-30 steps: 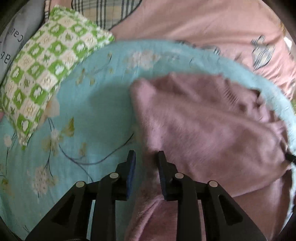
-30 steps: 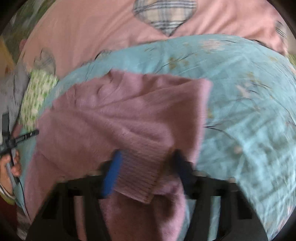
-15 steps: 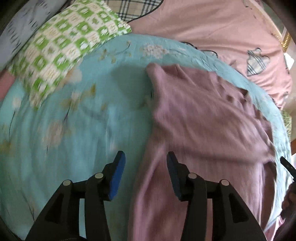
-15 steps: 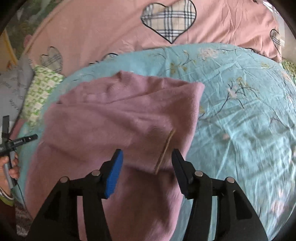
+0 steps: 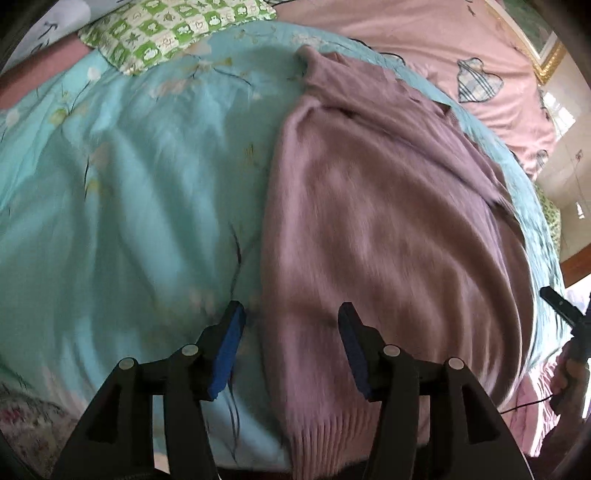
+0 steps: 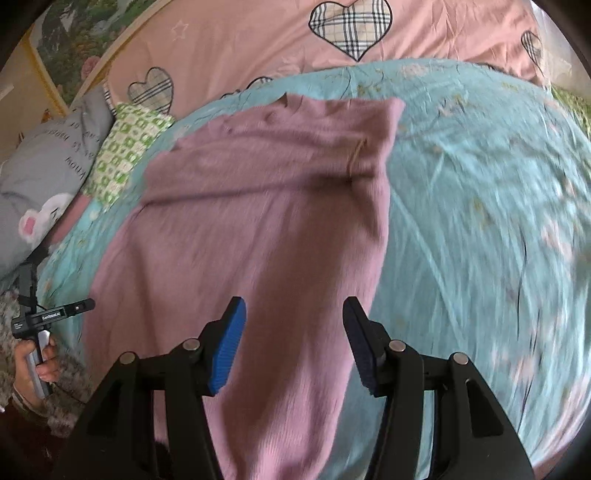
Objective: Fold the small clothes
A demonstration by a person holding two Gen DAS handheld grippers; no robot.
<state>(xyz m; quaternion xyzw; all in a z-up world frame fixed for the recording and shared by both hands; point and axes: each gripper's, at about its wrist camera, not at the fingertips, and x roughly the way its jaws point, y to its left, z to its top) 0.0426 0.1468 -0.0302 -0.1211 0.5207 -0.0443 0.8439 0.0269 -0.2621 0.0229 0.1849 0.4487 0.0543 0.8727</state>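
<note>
A mauve knitted sweater [image 5: 388, 229] lies spread on a turquoise flowered quilt [image 5: 129, 192], its sleeves folded in and its ribbed hem nearest me. My left gripper [image 5: 291, 343] is open and empty, held above the sweater's left edge near the hem. In the right wrist view the sweater [image 6: 258, 229] fills the middle. My right gripper [image 6: 293, 343] is open and empty above its right lower part. Each gripper shows at the edge of the other's view, the right one [image 5: 565, 310] and the left one [image 6: 48, 317].
A green checked pillow [image 5: 177, 29] and a grey pillow [image 6: 48, 166] lie at the far left of the bed. A pink sheet with plaid hearts [image 6: 258, 40] covers the far side. The quilt [image 6: 480, 221] stretches to the right of the sweater.
Both grippers have opened, let go of the sweater's sleeves and drawn back toward the hem. The sweater now lies flat with its sleeves folded in.
</note>
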